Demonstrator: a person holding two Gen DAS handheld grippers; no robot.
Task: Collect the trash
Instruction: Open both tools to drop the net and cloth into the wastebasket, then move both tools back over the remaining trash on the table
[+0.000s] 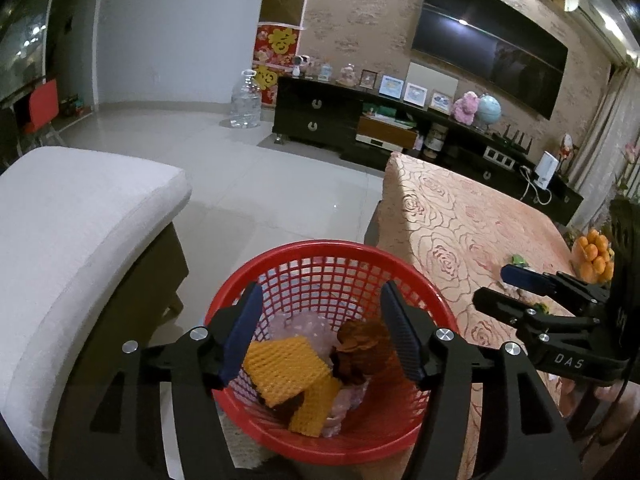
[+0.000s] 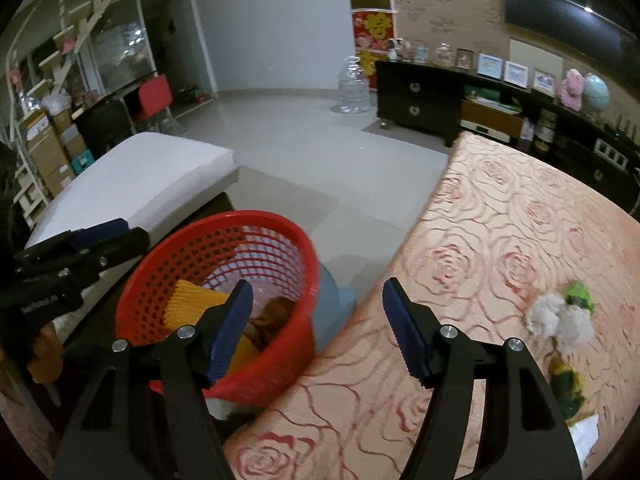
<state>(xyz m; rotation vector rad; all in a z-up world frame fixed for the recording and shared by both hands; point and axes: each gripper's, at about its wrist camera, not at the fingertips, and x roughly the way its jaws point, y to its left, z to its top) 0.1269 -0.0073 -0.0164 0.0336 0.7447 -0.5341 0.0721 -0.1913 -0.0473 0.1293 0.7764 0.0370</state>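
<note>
Two hand-held grippers stand with jaws apart, nothing between them: the left hand-held gripper (image 1: 320, 332) over the red basket (image 1: 280, 264) (yellow foam netting (image 1: 284, 368) inside), the right hand-held gripper (image 2: 318, 330) above the bench (image 2: 500, 240) edge, near white tissue wads (image 2: 560, 320).

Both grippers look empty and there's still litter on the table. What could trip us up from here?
1. The white crumpled tissue wads touch green scraps; one pinch by the right hand-held gripper may leave some behind.
2. The red plastic mesh basket sits below the rose-patterned tablecloth's edge; light pieces could miss it.
</note>
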